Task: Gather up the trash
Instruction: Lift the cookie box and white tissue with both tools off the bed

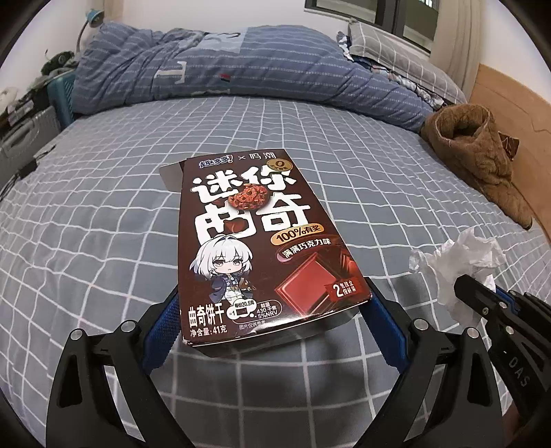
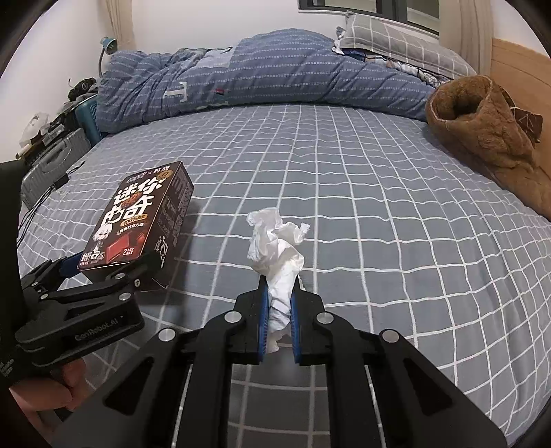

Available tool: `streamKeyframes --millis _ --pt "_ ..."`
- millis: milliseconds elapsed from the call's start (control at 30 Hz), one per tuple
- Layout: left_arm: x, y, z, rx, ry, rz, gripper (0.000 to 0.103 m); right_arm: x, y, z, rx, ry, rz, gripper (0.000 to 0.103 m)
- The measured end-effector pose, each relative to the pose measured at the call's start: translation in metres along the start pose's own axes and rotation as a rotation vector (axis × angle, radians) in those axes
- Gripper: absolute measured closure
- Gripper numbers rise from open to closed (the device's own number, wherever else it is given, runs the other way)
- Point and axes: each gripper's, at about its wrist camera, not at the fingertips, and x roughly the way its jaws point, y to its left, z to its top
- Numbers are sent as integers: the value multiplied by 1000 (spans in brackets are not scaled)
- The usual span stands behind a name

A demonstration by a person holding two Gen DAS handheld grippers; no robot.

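Observation:
My left gripper (image 1: 273, 310) is shut on a brown cookie box (image 1: 255, 241) with white Chinese lettering and a cartoon girl, holding it by its near end above the bed. The box also shows in the right wrist view (image 2: 144, 217), with the left gripper (image 2: 106, 272) under its near end. My right gripper (image 2: 279, 286) is shut on a crumpled white tissue (image 2: 275, 241) that sticks up between the blue pads. In the left wrist view the tissue (image 1: 458, 265) and the right gripper (image 1: 482, 296) sit at the right.
The bed has a grey sheet with a white grid (image 2: 378, 206). A rolled blue quilt (image 1: 224, 69) and a grey pillow (image 2: 396, 31) lie at the far end. A brown fleece garment (image 2: 482, 138) lies at the right by the wooden headboard. A suitcase (image 2: 51, 162) stands left of the bed.

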Motion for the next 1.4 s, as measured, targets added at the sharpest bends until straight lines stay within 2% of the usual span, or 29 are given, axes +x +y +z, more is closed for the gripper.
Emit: streamKeyframes --millis 533,1400 --pt "-53 13 -7 -6 -19 -22 10 -49 33 5 -31 -45 -16 93" --pt "-116 26 -73 5 -32 -43 10 -86 72 -54 -70 -14 -24 93"
